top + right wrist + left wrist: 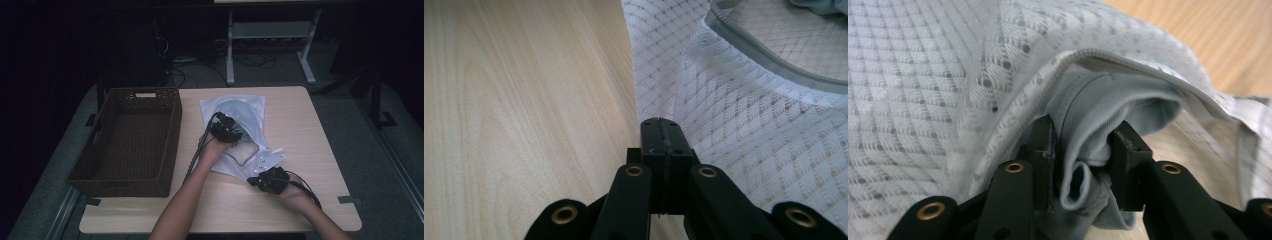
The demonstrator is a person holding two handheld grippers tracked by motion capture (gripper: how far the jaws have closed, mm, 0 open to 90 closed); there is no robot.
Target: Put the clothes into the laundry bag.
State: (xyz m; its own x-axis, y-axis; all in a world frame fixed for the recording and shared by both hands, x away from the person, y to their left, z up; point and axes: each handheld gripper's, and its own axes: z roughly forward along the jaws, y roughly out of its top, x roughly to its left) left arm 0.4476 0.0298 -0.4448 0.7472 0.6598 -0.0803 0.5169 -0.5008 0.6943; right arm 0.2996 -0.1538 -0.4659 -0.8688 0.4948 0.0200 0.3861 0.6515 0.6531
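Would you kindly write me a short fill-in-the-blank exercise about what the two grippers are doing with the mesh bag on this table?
1. The left gripper has a bunched grey ____ between its jaws at the mouth of the white mesh laundry bag.
2. The right gripper is shut on the bag's ____.
3. The woven basket stands to the ____ of the bag in the high view.
4. The bag lies on a ____ table.

Missing words: garment; edge; left; wooden
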